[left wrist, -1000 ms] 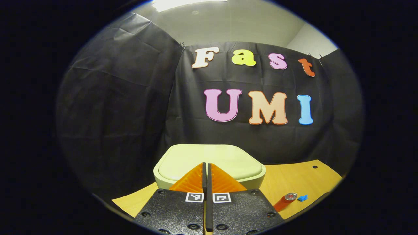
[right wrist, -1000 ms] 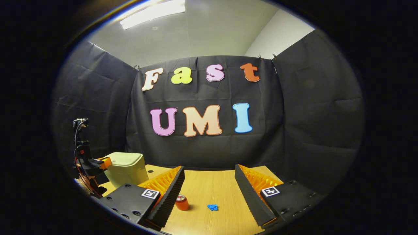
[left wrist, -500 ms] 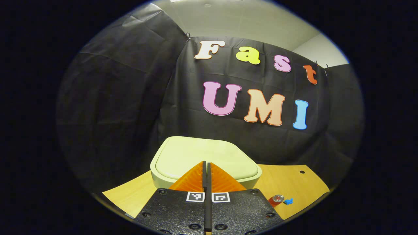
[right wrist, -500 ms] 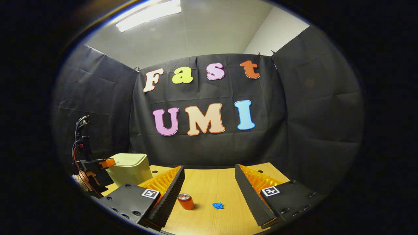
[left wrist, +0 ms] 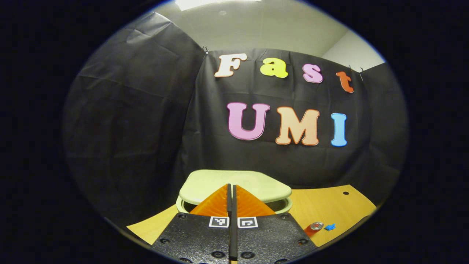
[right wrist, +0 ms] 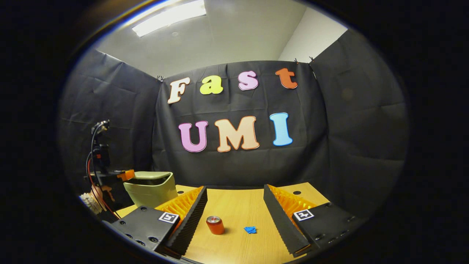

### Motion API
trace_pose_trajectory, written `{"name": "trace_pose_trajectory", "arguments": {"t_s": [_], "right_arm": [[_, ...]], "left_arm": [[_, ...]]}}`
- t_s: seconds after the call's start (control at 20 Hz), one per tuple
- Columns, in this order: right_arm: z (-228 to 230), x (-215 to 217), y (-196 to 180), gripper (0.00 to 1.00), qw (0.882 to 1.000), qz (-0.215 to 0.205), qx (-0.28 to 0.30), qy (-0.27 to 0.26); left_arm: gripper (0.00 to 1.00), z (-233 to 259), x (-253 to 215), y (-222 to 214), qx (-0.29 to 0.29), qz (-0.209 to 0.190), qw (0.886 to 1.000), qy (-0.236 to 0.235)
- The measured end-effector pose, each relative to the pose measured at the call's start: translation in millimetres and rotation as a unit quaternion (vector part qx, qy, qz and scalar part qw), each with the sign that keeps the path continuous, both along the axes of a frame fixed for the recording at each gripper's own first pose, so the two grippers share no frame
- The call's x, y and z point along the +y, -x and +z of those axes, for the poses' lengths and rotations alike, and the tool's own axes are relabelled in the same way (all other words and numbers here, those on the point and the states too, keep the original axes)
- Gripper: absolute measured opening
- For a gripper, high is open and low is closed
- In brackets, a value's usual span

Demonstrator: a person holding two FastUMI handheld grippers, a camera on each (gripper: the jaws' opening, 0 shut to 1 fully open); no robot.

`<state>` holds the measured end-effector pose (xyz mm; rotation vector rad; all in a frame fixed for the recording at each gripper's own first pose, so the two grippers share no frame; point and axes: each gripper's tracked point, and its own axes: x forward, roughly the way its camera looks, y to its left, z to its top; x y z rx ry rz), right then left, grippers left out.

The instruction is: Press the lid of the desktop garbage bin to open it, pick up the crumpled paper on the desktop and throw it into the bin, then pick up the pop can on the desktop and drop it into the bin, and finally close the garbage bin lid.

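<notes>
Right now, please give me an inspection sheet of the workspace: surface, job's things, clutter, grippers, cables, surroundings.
Surface: wooden desktop, one hole near the back.
Job's things: green bin, lid popped up slightly; pop can upright; blue crumpled paper beside it.
Clutter: nothing seen.
Grippers: left gripper shut, tips at the lid; right gripper open, holding nothing.
Cables: cable on the left gripper.
Surroundings: black cloth walls, ceiling light.

bin lid (left wrist: 234, 185) popped up from its seat, dark gap under it, bin (right wrist: 152, 190) now open
</notes>
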<state>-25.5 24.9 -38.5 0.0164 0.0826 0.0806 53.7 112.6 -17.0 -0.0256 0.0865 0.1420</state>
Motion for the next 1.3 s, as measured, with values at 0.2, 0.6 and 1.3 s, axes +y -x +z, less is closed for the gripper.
{"name": "trace_pose_trajectory", "arguments": {"t_s": [0.2, 0.6, 1.3], "right_arm": [[-8.5, -4.6, -0.9, 0.97, 1.000, -0.001, 0.010, 0.007], [-17.7, -20.2, -21.3, 0.97, 1.000, 0.002, 0.023, 0.004], [-100.8, -51.4, -103.0, 0.97, 0.995, 0.027, 0.091, 0.004]], "left_arm": [[0.00, 33.9, -12.9, 15.4, -0.027, -0.013, 1.000, 0.002], [0.00, 36.2, -26.6, 54.4, -0.025, -0.012, 1.000, 0.000], [0.03, -28.7, -84.1, 94.4, 0.027, -0.061, 0.998, 0.011]]}}
